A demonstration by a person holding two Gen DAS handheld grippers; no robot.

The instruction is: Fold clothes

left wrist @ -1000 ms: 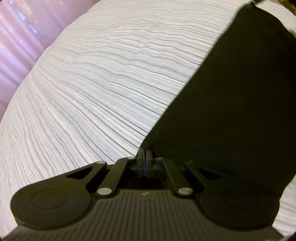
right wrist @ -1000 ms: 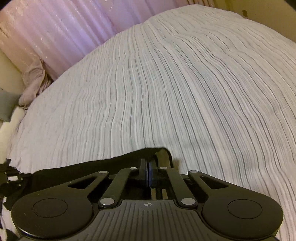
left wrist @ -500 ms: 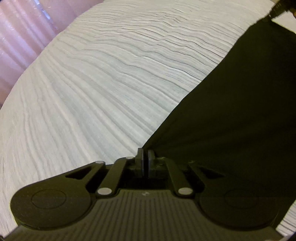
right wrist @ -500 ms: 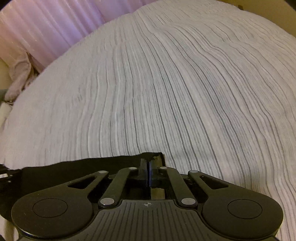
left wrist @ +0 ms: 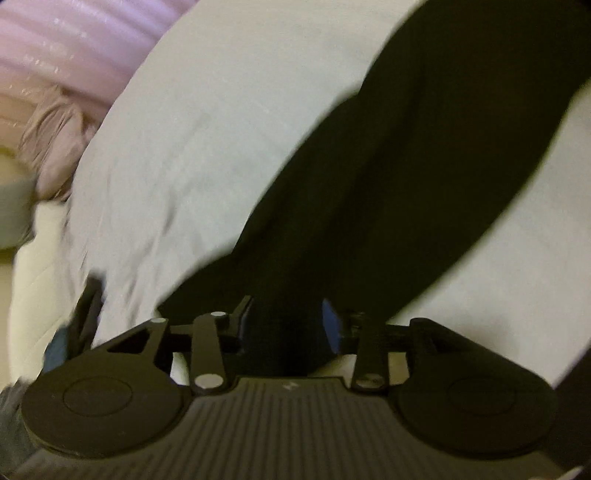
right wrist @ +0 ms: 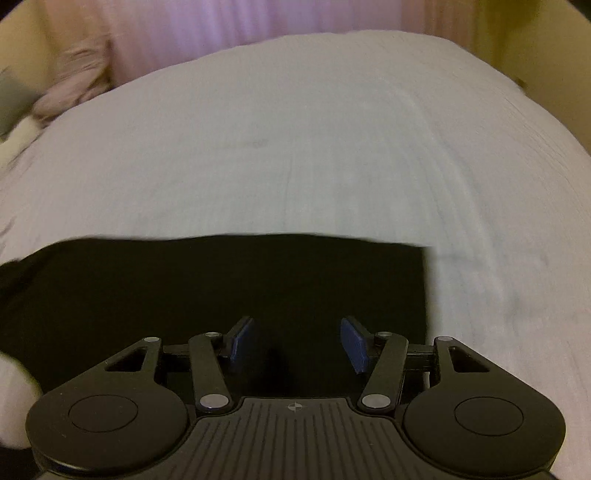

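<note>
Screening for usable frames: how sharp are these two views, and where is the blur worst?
Left wrist: heavy motion smear; the bed cover has lost its stripes, the black garment has soft edges. Right wrist: milder blur, the garment's far edge streaked; the right claw stays crisp.

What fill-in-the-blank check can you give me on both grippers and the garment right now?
1. The garment lying on the bedspread is ____ in colour.
2. The right gripper has its jaws ____, pads clear of the cloth.
3. In the left wrist view, the cloth running up from the left gripper crosses a ____ bedspread.
4. The curtain behind the bed looks ____.

Missing words: black; open; white; pink
</note>
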